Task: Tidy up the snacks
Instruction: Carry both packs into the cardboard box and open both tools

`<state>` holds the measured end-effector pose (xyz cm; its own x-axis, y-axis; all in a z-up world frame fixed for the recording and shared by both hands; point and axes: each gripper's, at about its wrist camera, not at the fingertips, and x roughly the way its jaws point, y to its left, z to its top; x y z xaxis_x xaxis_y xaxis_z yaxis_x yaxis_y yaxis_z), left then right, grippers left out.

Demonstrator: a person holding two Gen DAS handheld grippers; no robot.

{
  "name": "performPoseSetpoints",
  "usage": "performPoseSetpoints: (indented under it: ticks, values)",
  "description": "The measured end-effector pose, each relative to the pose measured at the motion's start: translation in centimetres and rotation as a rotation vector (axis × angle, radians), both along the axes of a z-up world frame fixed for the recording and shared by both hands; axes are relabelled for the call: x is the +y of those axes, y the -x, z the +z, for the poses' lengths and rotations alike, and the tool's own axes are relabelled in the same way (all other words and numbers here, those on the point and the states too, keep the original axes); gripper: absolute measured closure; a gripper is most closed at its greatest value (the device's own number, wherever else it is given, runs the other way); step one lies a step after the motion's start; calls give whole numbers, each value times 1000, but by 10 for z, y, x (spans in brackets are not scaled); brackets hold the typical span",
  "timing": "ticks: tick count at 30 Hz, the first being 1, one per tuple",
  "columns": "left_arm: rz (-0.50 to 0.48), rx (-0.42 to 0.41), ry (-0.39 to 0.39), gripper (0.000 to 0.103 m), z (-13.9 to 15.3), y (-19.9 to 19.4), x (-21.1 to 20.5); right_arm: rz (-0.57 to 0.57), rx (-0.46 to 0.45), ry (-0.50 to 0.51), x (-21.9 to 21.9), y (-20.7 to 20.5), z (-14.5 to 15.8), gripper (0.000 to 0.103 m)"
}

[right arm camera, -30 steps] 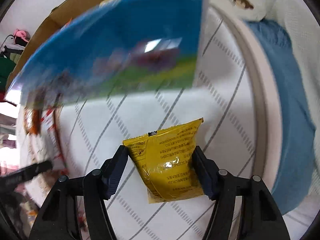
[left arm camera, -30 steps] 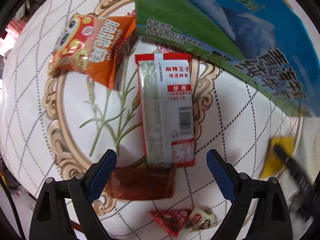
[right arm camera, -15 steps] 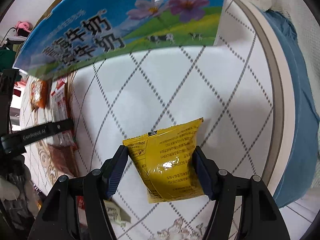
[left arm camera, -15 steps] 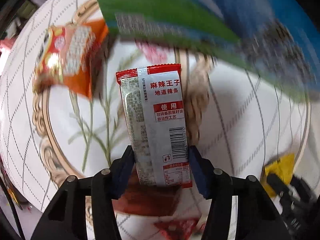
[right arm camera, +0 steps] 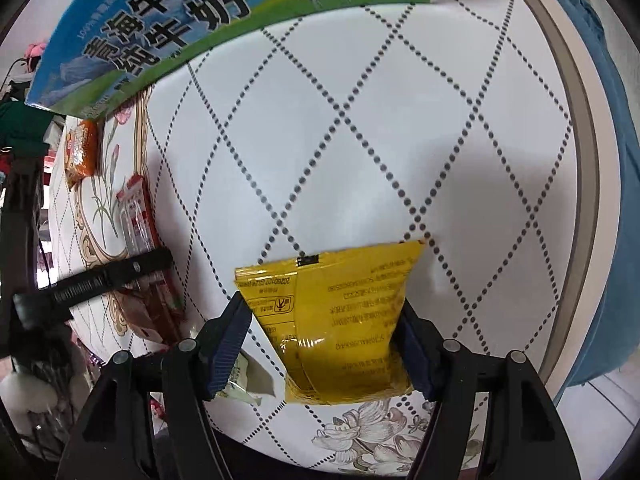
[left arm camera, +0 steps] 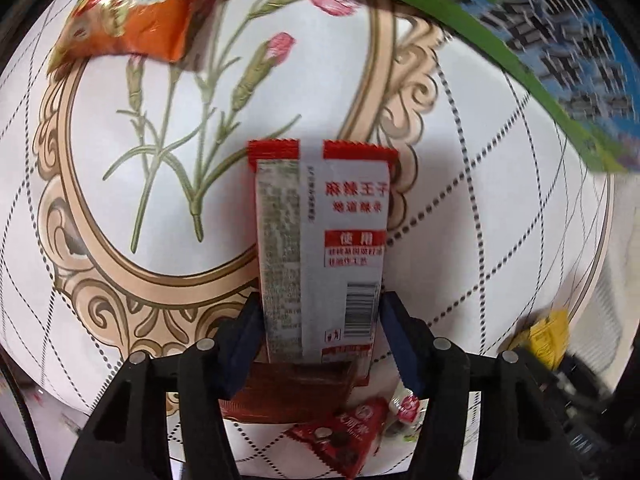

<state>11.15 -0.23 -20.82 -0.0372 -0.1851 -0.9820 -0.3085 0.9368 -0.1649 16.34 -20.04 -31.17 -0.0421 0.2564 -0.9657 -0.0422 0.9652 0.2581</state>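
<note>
My left gripper (left arm camera: 320,332) is shut on a red and silver spicy-strip packet (left arm camera: 320,240) and holds it above the table. My right gripper (right arm camera: 324,344) is shut on a yellow snack packet (right arm camera: 340,320), lifted over the table. The left gripper and its packet (right arm camera: 140,216) also show in the right wrist view at the left. A blue and green milk carton box (right arm camera: 200,12) stands at the back; it also shows in the left wrist view (left arm camera: 560,48). An orange snack bag (left arm camera: 136,12) lies at the upper left.
A brown packet (left arm camera: 292,392) and small red and white candies (left arm camera: 344,436) lie on the tablecloth (left arm camera: 100,208) below the left gripper. A pale wrapper (right arm camera: 248,380) lies under the right gripper. The round table's edge (right arm camera: 580,160) and a blue cloth (right arm camera: 616,200) are at the right.
My left gripper closed on the red and silver packet and lifted it, moving toward the box. My right gripper kept hold of the yellow packet while the box shifted further up in its view.
</note>
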Motion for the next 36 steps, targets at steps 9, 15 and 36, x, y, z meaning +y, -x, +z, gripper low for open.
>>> performPoseSetpoints:
  ticks: [9,15,36]
  values:
    - [-108,-62,-76,58,25,-9,-10,28,-52,19,10,6,10,51]
    - [-163,-150,-83,59,78,-15,-8,8,-105,-56,12,-2,43,52]
    - [-293,-287,-133,58,208,-202,35,1,-369,-210,68,-163,168,53]
